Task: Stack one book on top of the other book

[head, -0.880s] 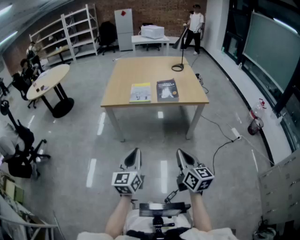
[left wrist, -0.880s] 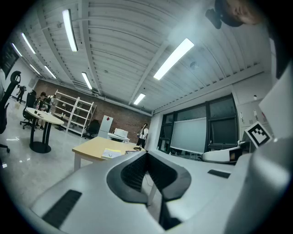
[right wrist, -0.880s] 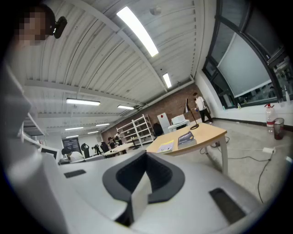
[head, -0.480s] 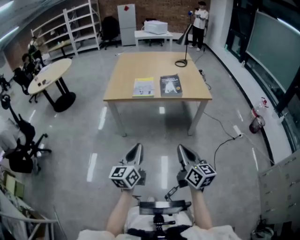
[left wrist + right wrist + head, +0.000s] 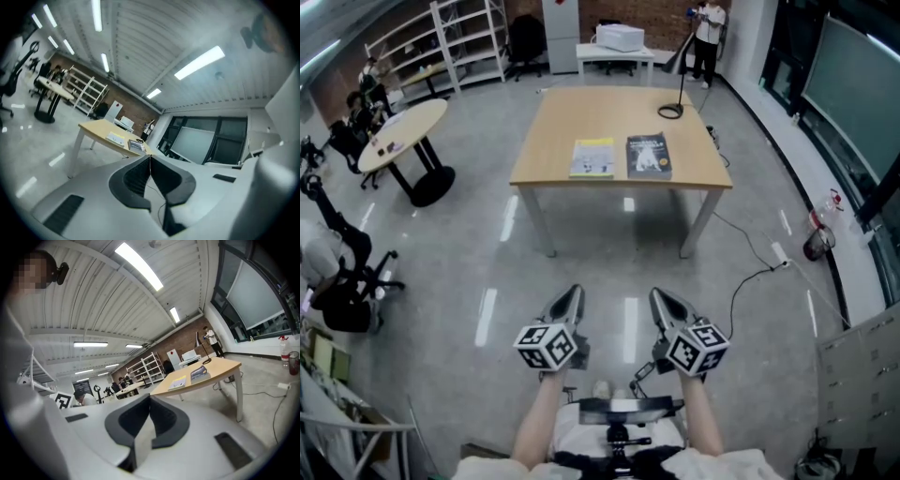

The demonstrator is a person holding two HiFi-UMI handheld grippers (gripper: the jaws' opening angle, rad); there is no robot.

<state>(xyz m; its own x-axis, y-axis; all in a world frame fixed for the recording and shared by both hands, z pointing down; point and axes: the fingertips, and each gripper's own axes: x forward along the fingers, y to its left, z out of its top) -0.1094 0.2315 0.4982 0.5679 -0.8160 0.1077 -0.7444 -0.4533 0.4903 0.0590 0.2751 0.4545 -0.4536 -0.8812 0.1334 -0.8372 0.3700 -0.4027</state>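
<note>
Desk [image 5: 581, 108] of pale wood stands mid-room, well ahead of the person; two books lie flat on it nr the front edge, side by side w/ a narrow gap, neither on top of the other; yellow book [image 5: 593, 157] on the left, dark book [image 5: 648, 155] just beside it on the right; black lamp stand [image 5: 671, 110] w/ a round base sits toward the desk's far right corner.

Left gripper [image 5: 572, 296] and right gripper [image 5: 660, 297] are held low in front of the person, over bare floor, well apart from the desk and the books; both point fwd, roughly level; marker cubes face the head camera.

Left gripper view: jaws together, pads meeting in a thin line, nothing between them; books show small beyond the tips. Right gripper view: jaws likewise closed on nothing; desk and both books show off to the right.

Round table [image 5: 398, 131] stands at far left; metal shelves [image 5: 473, 37] along the back wall; white side table w/ a white box [image 5: 619, 37] behind the desk; a person [image 5: 709, 19] stands at the back right; cable [image 5: 750, 281] trails over the floor right of the desk.
</note>
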